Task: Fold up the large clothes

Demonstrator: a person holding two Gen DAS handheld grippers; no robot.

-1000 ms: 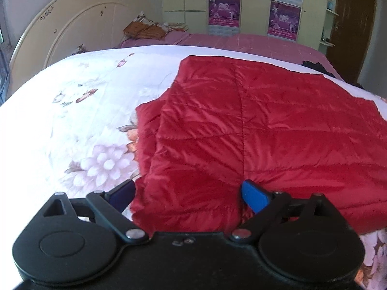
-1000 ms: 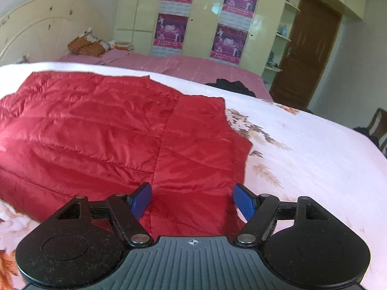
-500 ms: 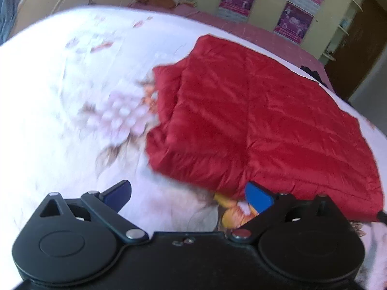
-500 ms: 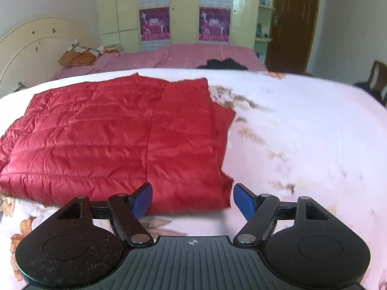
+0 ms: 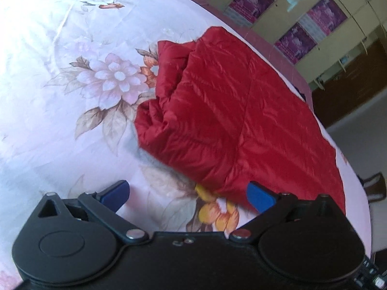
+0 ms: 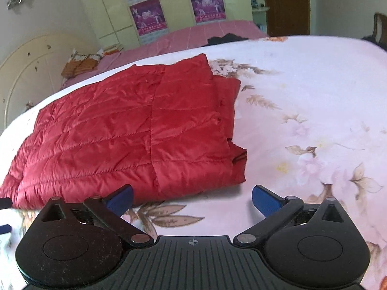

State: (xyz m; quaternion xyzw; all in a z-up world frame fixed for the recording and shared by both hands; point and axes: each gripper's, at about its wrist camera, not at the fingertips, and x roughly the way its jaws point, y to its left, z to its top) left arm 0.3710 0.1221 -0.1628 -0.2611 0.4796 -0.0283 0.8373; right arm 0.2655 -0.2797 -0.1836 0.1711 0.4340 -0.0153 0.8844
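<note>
A red quilted jacket (image 5: 232, 111) lies folded flat on the white floral bedsheet (image 5: 48, 77); it also shows in the right wrist view (image 6: 135, 130). My left gripper (image 5: 187, 194) is open and empty, hovering just short of the jacket's near edge. My right gripper (image 6: 192, 199) is open and empty, just short of the jacket's near right corner. The tip of the left gripper shows at the left edge of the right wrist view (image 6: 4, 228).
A second bed with a pink cover (image 6: 205, 33) stands behind. Wardrobes with purple posters (image 6: 147, 17) line the back wall, beside a brown door (image 6: 287, 4). A cream headboard (image 6: 31, 72) is at the left. A dark garment (image 6: 225, 39) lies on the pink bed.
Both grippers have pulled back off the jacket toward the near side of the bed, still open. The left view has tilted and swung left. The jacket lies where it was.
</note>
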